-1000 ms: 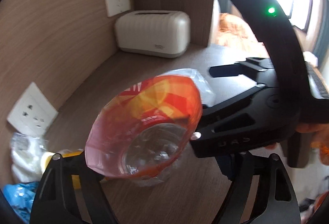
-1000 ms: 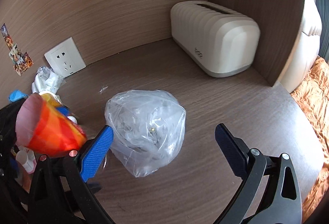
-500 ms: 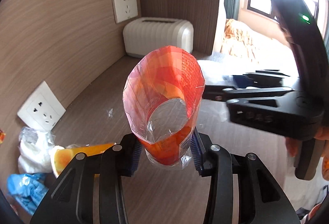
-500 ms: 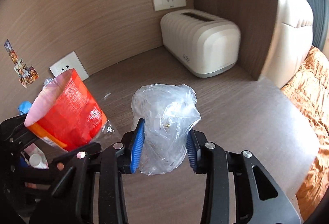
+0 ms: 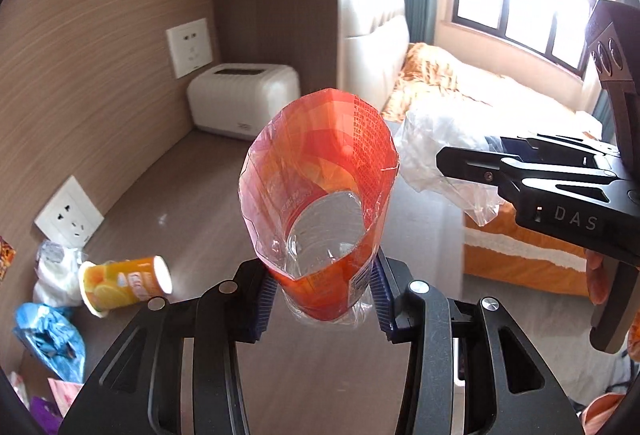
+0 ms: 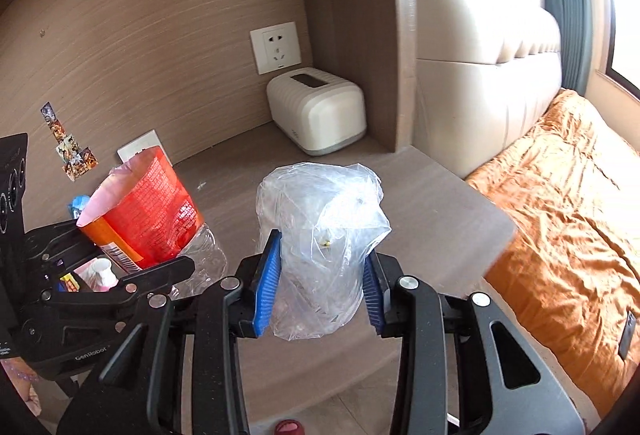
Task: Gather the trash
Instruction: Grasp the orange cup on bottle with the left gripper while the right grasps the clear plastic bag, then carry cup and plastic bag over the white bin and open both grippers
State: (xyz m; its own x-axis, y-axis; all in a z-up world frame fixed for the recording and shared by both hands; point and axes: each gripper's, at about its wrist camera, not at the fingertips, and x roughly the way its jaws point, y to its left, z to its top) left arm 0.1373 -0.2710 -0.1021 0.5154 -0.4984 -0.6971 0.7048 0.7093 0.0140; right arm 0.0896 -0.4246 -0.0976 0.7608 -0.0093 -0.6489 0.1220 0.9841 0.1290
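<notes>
Both grippers have just been closing and are now up off the desk (image 6: 440, 203): left gripper (image 5: 322, 289) clamps the red wrapper (image 5: 320, 175) on a clear bottle, right gripper (image 6: 320, 285) clamps the clear bag (image 6: 320, 235). Risks: the bag is thin and slippery, so a fast swing could pull it through the pads; the wrapper looks like a loose sleeve and could slide off the bottle. Still on the desk: orange cup (image 5: 124, 285), blue wrapper (image 5: 48, 339). Hidden: bottle base, bag contents, any bin. Red object at the bottom edge of the right view is cut off.
</notes>
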